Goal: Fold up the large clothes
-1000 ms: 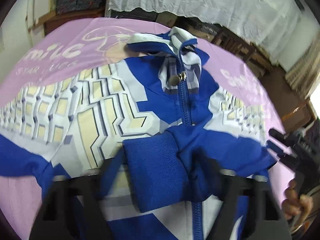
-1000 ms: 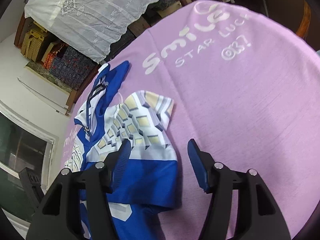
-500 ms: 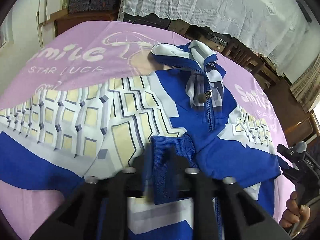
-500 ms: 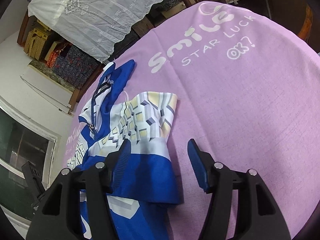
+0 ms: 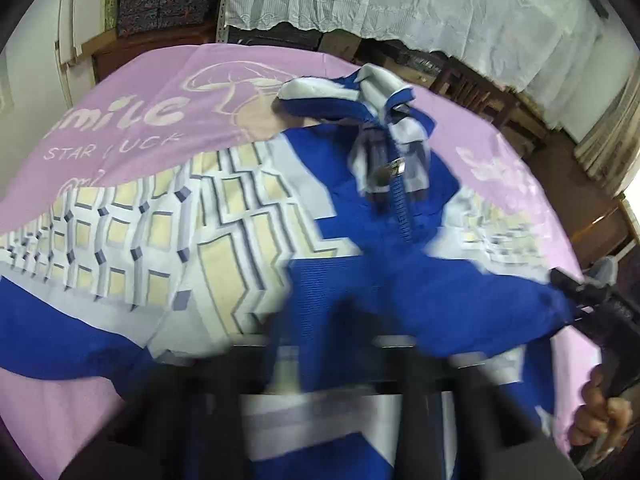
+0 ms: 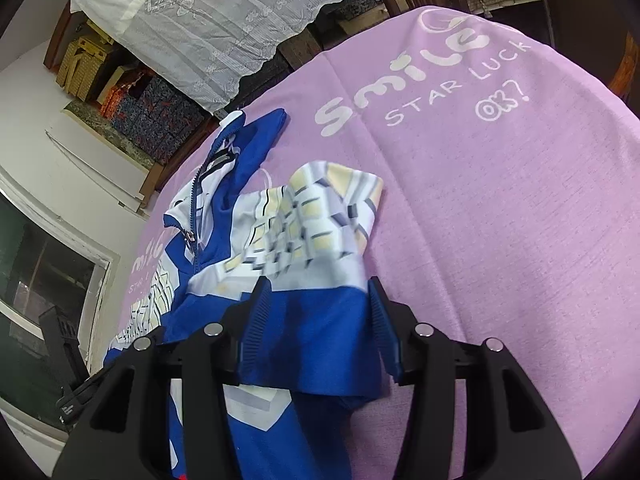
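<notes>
Between our right gripper's (image 6: 316,320) spread jaws lies the jacket's (image 6: 304,344) blue fold, not yet pinched; close low and square on that edge. Our left gripper (image 5: 332,360) is a blur over the blue cuff (image 5: 320,292), so we cannot tell whether its jaws grip. Beyond the jaws, the zip (image 5: 402,216) runs up to the collar (image 5: 320,92) on the purple cloth (image 6: 500,200). A second ago the right jaws framed bare cloth beside the hem; the left stood wide around the cuff.

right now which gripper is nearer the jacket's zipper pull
Left. The left gripper sits over the jacket front just below the zipper pull; the right gripper is off at the jacket's side edge.
</notes>
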The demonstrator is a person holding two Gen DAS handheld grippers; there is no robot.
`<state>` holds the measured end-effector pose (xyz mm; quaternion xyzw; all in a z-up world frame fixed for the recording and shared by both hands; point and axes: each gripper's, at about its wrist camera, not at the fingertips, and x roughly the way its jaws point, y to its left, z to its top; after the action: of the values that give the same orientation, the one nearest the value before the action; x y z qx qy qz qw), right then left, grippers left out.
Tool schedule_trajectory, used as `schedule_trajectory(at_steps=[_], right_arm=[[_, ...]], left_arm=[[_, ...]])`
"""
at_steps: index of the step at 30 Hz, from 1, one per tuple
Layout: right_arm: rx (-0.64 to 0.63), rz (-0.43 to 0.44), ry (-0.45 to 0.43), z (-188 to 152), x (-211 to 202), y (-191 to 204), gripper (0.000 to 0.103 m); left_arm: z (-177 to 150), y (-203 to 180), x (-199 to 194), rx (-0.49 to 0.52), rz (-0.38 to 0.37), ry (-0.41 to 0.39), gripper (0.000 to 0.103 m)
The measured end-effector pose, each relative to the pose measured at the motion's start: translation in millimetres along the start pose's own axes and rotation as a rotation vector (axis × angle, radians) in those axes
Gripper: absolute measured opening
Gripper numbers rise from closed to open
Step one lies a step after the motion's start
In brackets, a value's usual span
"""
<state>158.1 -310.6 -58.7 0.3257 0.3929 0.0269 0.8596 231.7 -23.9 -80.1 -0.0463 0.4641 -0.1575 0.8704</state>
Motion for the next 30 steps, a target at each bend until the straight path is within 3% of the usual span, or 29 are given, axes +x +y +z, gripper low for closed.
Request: schedule_trajectory(at_steps=[6,9,11,13,17,20,22,26,27,30], right_arm=[[-0.069,0.024,-0.025,-3.6,-5.7,15.8,0.045],[-0.112,0.002,0.007,-7.7,2.8,24.9,0.042],[-0.144,-0.085,0.071,-10.8,19.1,25.7,0.040],[-0.167,-0.129,0.063,-11.7,21.5,25.3,0.029],[-0.151,-0.134,0.035,-8.8,16.2,23.8,0.028],[-0.183,-0.124,-0.056,2.2,8.3,37.2,0.031],[-0.192,-0.107,-0.054,8.4,14.1,44.1,0.031],[-0.211,-0.144,0.060,4.6,49.5,43.1,0.030],[-0.224,-0.143,0.041,4.2,46.9,44.0,0.029],[-0.196,-0.105,0.029,4.7,34.5,44.3,0.034]], left_arm=[[8.7,17.6,-31.4,-0.048,0.048,-0.106,0.003],[9.3,28.9,-22.4,-0.078,0.098,-0.062,0.003],[7.5,31.6,-10.9,-0.080,0.119,-0.010,0.004],[7.3,27.8,-9.0,-0.059,0.150,-0.005,0.007],[3.1,23.0,-22.5,-0.058,0.188,-0.020,0.010],[1.2,14.6,-43.3,-0.040,0.146,-0.096,0.020],[2.7,5.3,-46.8,-0.018,0.098,-0.122,0.038],[1.1,-12.0,-15.3,0.046,0.075,-0.044,0.039],[-0.9,-13.6,-2.8,0.061,0.095,-0.011,0.039],[-1.4,-21.4,-0.1,0.118,0.147,-0.038,0.043]])
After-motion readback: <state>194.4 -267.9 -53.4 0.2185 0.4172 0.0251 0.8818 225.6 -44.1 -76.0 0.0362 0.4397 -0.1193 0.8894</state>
